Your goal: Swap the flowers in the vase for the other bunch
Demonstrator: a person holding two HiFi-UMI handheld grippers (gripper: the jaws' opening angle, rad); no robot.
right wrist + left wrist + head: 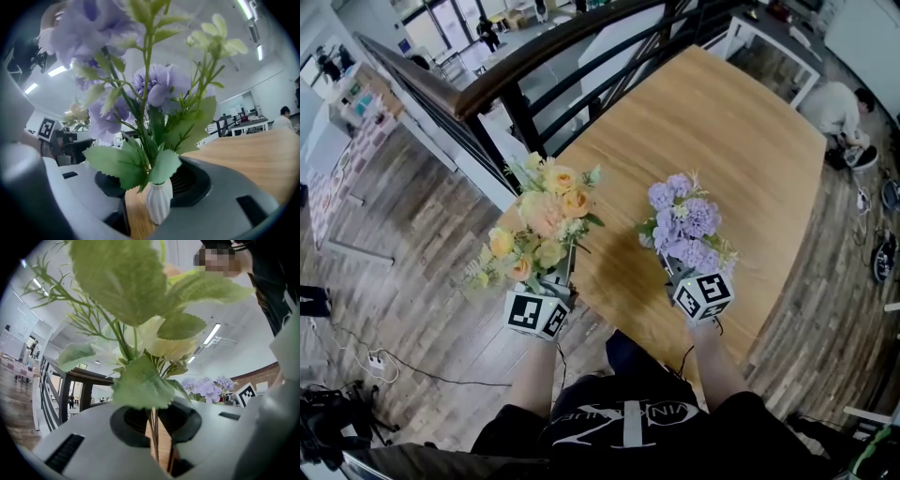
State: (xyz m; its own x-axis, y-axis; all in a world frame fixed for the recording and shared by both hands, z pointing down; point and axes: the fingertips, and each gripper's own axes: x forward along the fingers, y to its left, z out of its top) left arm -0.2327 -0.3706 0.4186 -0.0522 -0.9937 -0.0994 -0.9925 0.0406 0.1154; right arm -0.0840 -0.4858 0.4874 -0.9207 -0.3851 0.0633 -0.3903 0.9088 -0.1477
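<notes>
Your left tongs (pixel 158 446) are pinching narrow on the thin stems (pixel 153 427) of the yellow bunch (pixel 546 217). You're holding it upright in the air by the near left edge of the table (pixel 741 141). Your right tongs (pixel 157 206) are standing wide with the white vase (pixel 158 204) between the jaws, not gripped: wood is showing between the vase and one jaw. The vase appears to be standing on the table near the front edge.

Handling, my read: both bunches are looking light, with soft heads and leaves on thin springy stems. You're taking the yellow one in the right place, low on the bundled stems; squeezing the blooms would crush them. The vase is looking small, glossy, ribbed and top-heavy under its load, so it's likely tipping or sliding if stems get pulled with nothing steadying it. Take it round the body, below the neck.

Containers: the vase is holding the purple bunch (pixel 684 225), stems down the neck, leaves spilling over the rim. The yellow bunch is sitting outside it, in the left tongs only.
</notes>
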